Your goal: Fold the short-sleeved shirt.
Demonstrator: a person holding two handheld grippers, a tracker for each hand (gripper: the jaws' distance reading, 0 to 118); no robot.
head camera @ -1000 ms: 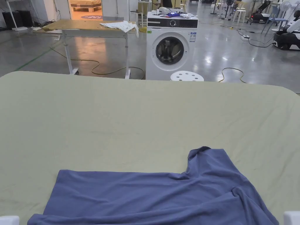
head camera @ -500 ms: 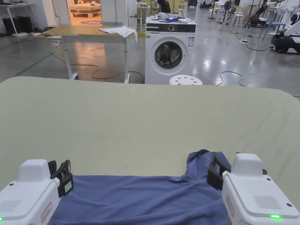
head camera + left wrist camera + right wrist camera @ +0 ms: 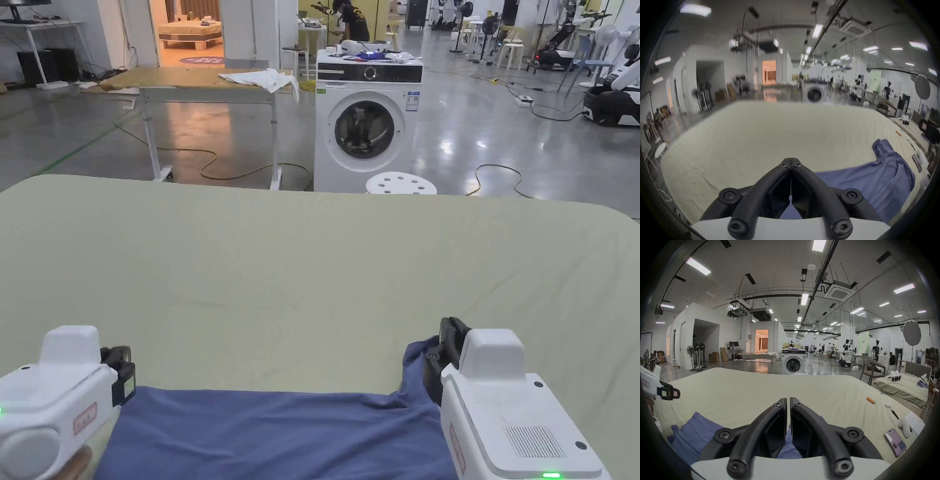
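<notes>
A blue short-sleeved shirt point(image 3: 269, 431) lies spread flat on the pale green sheet point(image 3: 312, 262), along the near edge, one sleeve point(image 3: 417, 359) pointing away from me. My left gripper point(image 3: 119, 369) hovers over the shirt's left edge; in the left gripper view its jaws point(image 3: 791, 160) are pressed together with nothing between them, the shirt point(image 3: 867, 178) off to their right. My right gripper point(image 3: 451, 331) hangs above the sleeve. Its jaws point(image 3: 788, 400) stand almost together, empty, with blue cloth point(image 3: 693, 431) beneath and to the left.
A phone point(image 3: 895, 444), a white handset point(image 3: 904, 426) and an orange cylinder point(image 3: 870, 400) lie on the sheet's right side. Past the far edge stand a washing machine point(image 3: 367, 122), a white stool point(image 3: 400, 183) and a table point(image 3: 187, 78) with a white cloth.
Both grippers have come up from below into the head view, over the shirt's two ends. The head camera has tilted upward a little. The shirt lies as before.
</notes>
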